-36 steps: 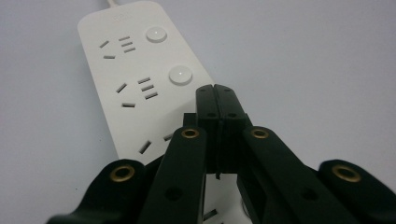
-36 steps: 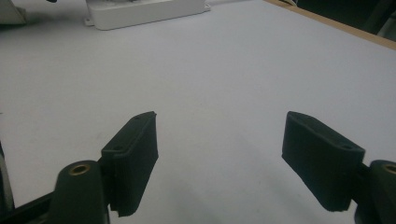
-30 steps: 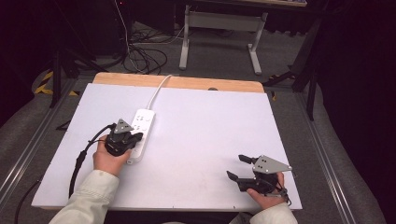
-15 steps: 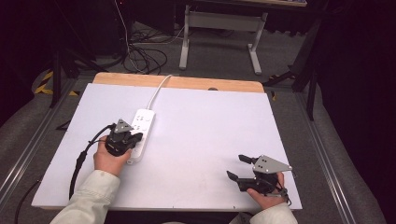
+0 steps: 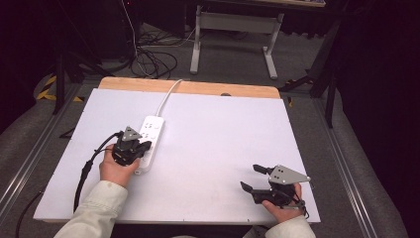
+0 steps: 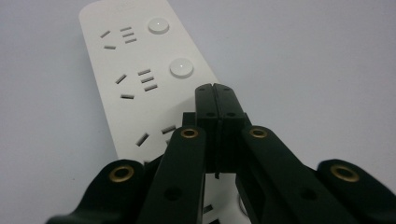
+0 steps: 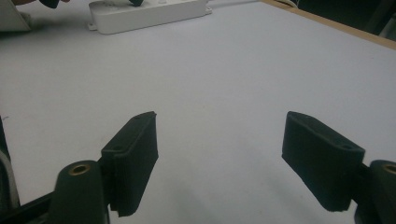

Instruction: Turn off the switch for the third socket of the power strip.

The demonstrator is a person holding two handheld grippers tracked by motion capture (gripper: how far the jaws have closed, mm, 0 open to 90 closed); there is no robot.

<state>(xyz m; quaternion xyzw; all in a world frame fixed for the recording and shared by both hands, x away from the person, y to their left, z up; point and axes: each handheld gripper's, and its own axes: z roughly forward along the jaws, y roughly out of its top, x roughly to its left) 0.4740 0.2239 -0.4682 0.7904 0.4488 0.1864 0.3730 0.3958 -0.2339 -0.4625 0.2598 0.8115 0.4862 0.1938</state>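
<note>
Power strip directly beneath closed left gripper.

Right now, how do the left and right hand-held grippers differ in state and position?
The left hand-held gripper has its jaws shut together with nothing between them, while the right hand-held gripper has its jaws spread wide apart. The left one sits over the white power strip; the right one is over bare table, far from the strip. Both have black jaws and hold nothing.
</note>
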